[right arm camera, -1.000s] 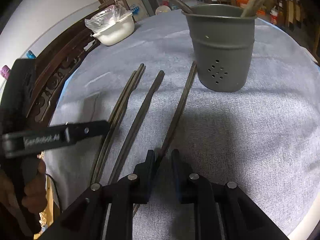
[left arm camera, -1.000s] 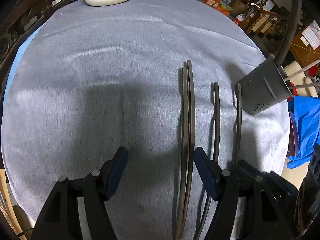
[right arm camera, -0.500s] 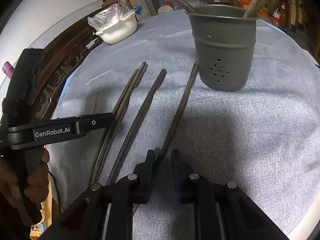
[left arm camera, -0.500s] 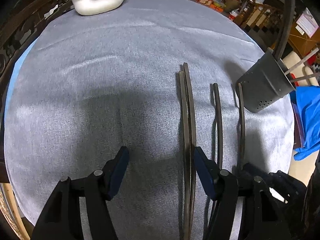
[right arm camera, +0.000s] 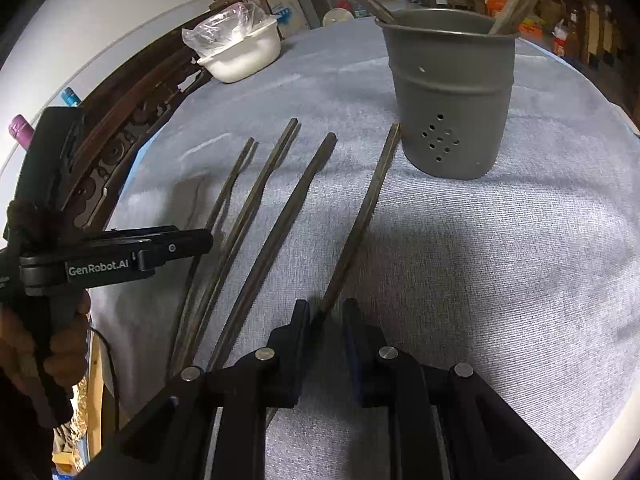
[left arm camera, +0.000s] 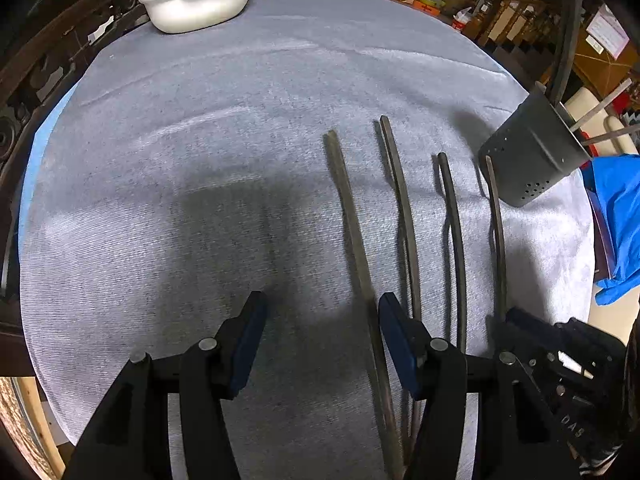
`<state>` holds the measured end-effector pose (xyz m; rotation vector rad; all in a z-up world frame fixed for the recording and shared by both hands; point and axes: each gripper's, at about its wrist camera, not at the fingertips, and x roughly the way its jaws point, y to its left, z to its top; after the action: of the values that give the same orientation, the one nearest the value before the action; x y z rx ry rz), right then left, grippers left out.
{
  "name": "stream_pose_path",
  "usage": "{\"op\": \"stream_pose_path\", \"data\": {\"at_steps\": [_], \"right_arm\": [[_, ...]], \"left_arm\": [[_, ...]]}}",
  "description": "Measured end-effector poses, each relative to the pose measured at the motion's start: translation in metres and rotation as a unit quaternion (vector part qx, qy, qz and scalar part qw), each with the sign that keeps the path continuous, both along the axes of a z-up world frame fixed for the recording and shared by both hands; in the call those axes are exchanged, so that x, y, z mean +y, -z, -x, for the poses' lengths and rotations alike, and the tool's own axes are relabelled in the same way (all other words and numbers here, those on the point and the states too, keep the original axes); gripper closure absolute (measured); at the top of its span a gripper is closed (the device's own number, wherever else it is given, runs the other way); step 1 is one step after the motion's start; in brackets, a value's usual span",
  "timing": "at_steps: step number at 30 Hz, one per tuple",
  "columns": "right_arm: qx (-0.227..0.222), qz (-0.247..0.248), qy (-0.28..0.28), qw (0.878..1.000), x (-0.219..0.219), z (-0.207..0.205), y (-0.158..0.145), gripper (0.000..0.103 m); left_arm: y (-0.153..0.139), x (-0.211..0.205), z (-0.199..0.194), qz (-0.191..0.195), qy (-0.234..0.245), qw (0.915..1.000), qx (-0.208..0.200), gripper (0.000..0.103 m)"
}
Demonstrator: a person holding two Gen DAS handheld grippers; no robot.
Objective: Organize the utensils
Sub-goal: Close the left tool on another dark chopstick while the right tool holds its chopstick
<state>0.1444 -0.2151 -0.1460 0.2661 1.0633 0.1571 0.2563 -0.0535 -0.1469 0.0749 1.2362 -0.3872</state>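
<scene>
Four dark chopsticks (left arm camera: 404, 208) are lying side by side on the grey cloth (left arm camera: 180, 160), the left gripper (left arm camera: 320, 344) spreading wide over the leftmost. They are looking thin, stiff and light, best pinched near an end.

In the right view, the right gripper (right arm camera: 326, 316) is clamping the chopstick nearest the holder (right arm camera: 452, 100); "GenRobot.AI" is reading on the other tool.

White "GenRobot.AI" lettering on the black side of the left gripper (right arm camera: 120, 264) in the right wrist view, embossed "DAS" on the dark body of the right gripper (left arm camera: 572, 426) in the left wrist view
</scene>
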Motion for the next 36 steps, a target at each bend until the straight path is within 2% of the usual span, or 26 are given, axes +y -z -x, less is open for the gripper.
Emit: {"op": "stream_pose_path", "data": {"at_steps": [7,10,12,14,16,18,22,25,30,31,33,36], "right_arm": [[-0.001,0.037,-0.021,0.999,0.012,0.004,-0.002,0.083],[-0.001,0.053,-0.034,0.998,0.017,0.006,-0.003,0.083],[-0.002,0.062,-0.047,0.997,0.020,0.008,-0.004,0.085],[-0.004,0.071,-0.060,0.996,0.023,0.010,-0.004,0.086],[-0.004,0.085,-0.086,0.993,0.027,0.013,-0.004,0.086],[-0.002,0.102,-0.112,0.988,0.032,0.017,-0.004,0.087],[0.006,0.114,-0.149,0.982,0.035,0.025,-0.004,0.086],[0.023,0.076,-0.140,0.987,0.023,0.024,-0.004,0.085],[0.072,-0.034,-0.073,0.994,-0.009,0.007,0.000,0.084],[0.074,-0.044,-0.061,0.994,-0.014,0.004,-0.001,0.084],[0.064,-0.056,-0.041,0.996,-0.022,0.000,-0.007,0.084],[0.048,-0.055,-0.016,0.997,-0.028,-0.013,-0.017,0.083]], "left_arm": [[-0.001,0.012,0.010,-0.002,0.005,1.0000,0.001,0.045],[-0.006,0.017,0.019,0.006,0.007,1.0000,0.000,0.059],[-0.007,0.017,0.020,0.025,0.013,0.9996,0.008,0.080],[-0.008,0.016,0.021,0.036,0.024,0.9990,0.015,0.085],[-0.009,0.014,0.023,0.031,0.036,0.9988,0.011,0.085],[-0.007,0.013,0.025,0.026,0.045,0.9985,0.019,0.091],[-0.007,0.020,0.029,0.034,0.065,0.9969,0.028,0.091],[-0.006,0.026,0.031,0.040,0.083,0.9951,0.037,0.090],[-0.001,0.044,0.025,0.050,0.076,0.9940,0.060,0.090],[-0.002,0.046,0.024,0.048,0.074,0.9943,0.061,0.088],[-0.003,0.051,0.019,0.047,0.065,0.9949,0.061,0.075],[-0.015,0.055,0.005,0.058,0.049,0.9951,0.063,0.072]]}}
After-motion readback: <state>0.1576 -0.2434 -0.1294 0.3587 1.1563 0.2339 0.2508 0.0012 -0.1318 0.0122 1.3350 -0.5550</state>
